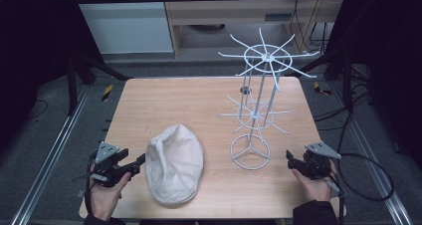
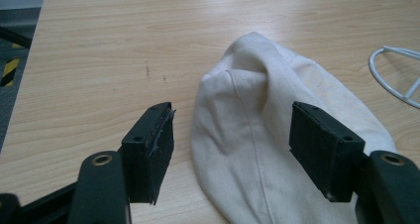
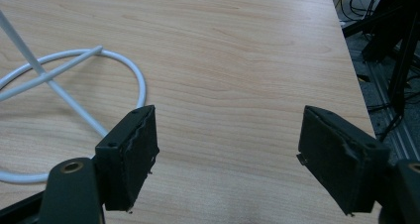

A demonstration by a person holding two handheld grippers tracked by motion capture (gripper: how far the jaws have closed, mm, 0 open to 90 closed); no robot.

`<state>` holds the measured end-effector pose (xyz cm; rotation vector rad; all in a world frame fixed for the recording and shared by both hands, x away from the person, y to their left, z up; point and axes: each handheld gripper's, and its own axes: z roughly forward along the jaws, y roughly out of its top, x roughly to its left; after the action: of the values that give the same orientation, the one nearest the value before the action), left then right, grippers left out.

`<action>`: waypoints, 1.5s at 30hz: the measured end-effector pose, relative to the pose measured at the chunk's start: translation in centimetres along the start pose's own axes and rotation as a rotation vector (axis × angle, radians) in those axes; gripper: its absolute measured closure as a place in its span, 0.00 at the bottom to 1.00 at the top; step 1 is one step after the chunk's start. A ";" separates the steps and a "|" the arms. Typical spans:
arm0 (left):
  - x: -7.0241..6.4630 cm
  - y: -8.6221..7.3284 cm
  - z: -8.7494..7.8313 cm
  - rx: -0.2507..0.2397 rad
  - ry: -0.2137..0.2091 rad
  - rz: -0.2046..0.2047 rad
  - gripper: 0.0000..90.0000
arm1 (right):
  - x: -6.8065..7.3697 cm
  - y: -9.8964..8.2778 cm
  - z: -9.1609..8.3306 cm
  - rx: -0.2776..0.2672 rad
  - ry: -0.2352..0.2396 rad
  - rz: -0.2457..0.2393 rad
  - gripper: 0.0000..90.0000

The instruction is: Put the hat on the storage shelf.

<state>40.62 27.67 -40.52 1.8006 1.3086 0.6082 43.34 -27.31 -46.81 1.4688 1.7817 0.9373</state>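
Observation:
A cream cloth cap [image 1: 174, 163] lies flat on the wooden table [image 1: 189, 100], near its front edge. My left gripper [image 1: 137, 165] is open right at the cap's left side; in the left gripper view its jaws straddle the cap's [image 2: 267, 130] near edge, the left jaw over bare wood. A white wire hat stand [image 1: 256, 103] with two tiers of spokes rises at the right on a ring base [image 1: 250, 152]. My right gripper [image 1: 293, 161] is open, low over the table just right of that ring base [image 3: 74, 85], with nothing between its jaws.
A small dark round hole [image 1: 245, 90] sits in the tabletop behind the stand. The table's right edge [image 3: 354, 75] is close to my right gripper, with cables and black frame legs on the floor beyond. Metal rails run along both sides of the table.

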 end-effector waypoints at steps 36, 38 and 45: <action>-5.4 1.8 4.8 0.141 0.019 0.093 0.33 | 0.0 -0.2 0.3 0.033 -0.011 -0.030 0.26; -5.4 1.7 5.0 0.145 0.023 0.091 0.33 | 0.0 -0.2 0.4 0.037 -0.008 -0.029 0.25; -5.2 1.1 6.1 0.176 0.048 0.095 0.35 | 0.0 -0.3 0.4 0.042 -0.007 -0.028 0.25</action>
<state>44.10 20.65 -42.59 2.0120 1.3493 0.6068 43.54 -27.30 -47.25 1.4672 1.8222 0.8841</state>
